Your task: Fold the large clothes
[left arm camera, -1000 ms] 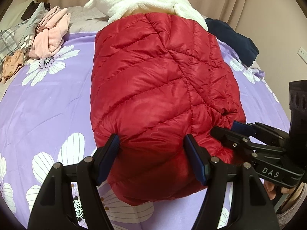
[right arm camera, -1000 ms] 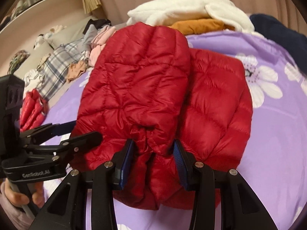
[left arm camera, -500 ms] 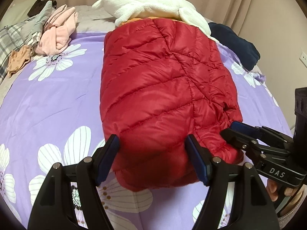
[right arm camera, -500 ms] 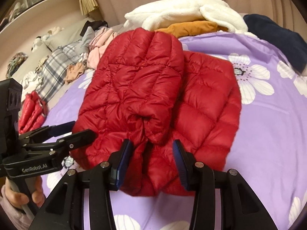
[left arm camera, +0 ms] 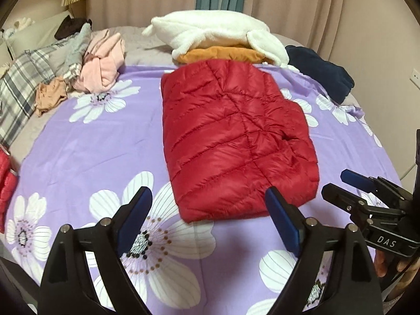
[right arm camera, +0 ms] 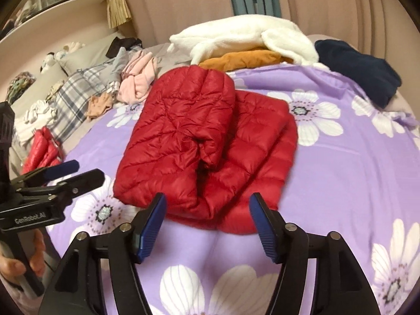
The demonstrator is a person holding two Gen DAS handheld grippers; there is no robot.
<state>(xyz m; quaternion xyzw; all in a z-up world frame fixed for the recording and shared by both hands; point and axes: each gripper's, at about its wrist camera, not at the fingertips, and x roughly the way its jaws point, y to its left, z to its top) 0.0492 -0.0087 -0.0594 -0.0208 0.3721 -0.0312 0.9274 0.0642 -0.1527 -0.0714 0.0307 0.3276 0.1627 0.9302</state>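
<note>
On the purple flowered bedsheet (left arm camera: 86,147) sits the red puffer jacket (left arm camera: 236,141), folded into a chunky rectangle, lying free in the middle of the bed. Left gripper (left arm camera: 208,219) has just been opening its jaws and they're spread wide now, nothing between them, the jacket's near edge just past the tips. Same deal with the right gripper (right arm camera: 207,221): jaws just opened, empty, jacket right ahead. Behind the jacket there's a white fleece (left arm camera: 210,32) on top of an orange garment (left arm camera: 223,53), plus a pink bundle (left arm camera: 102,71) off to the left.
</note>
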